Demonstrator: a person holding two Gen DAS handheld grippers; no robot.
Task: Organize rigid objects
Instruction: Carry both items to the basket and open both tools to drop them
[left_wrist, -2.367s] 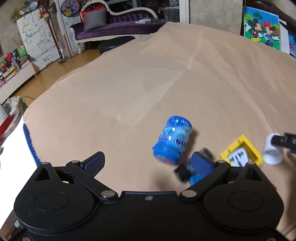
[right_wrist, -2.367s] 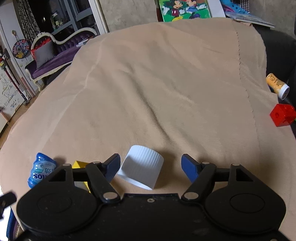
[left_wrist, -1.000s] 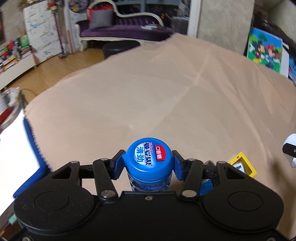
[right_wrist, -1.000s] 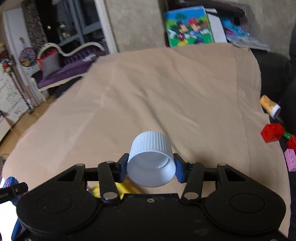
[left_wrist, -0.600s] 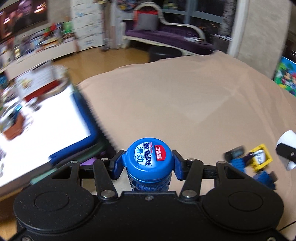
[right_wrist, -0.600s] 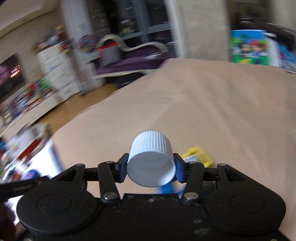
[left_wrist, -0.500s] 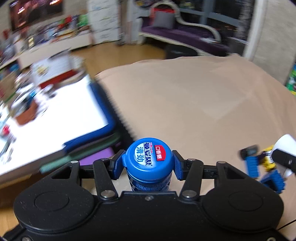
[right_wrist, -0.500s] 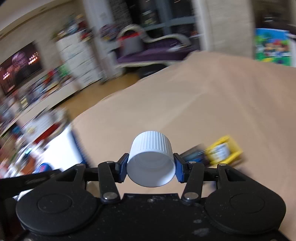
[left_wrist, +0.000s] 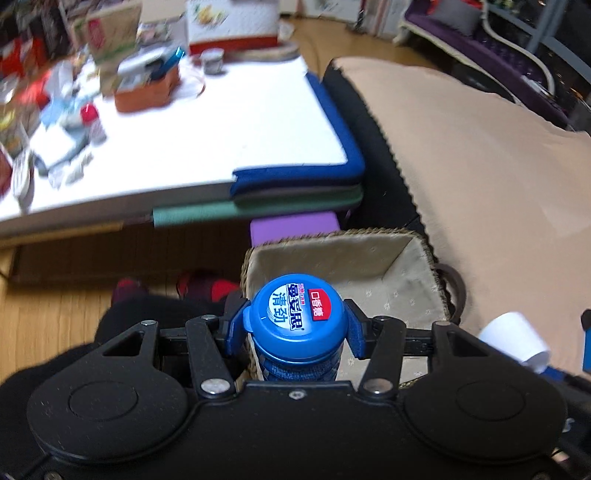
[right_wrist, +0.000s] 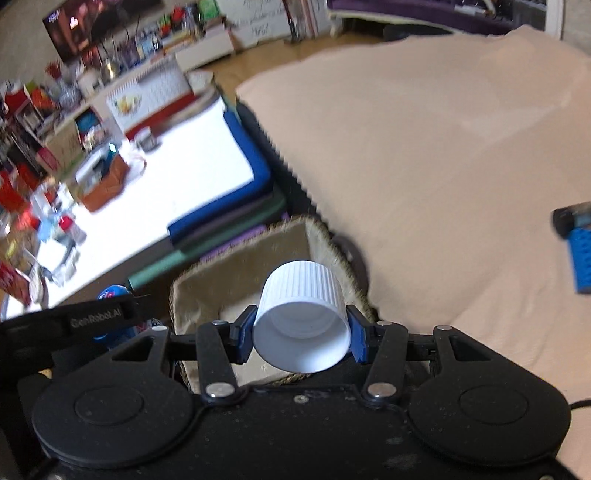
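My left gripper is shut on a blue gum bottle, its lid facing the camera. It hangs over a woven basket with a beige cloth lining. My right gripper is shut on a white ribbed cap, open side toward the camera, above the same basket. The white cap also shows at the right of the left wrist view. In the right wrist view the left gripper and the blue bottle sit at the left.
The basket stands on the floor between a tan-covered surface and a low white table with cluttered items. Stacked blue, green and purple mats lie behind the basket. A blue toy brick lies on the tan cloth.
Both grippers swung left off the tan cloth with the bottle and the cap held. The basket and the white table have come into view beneath them.
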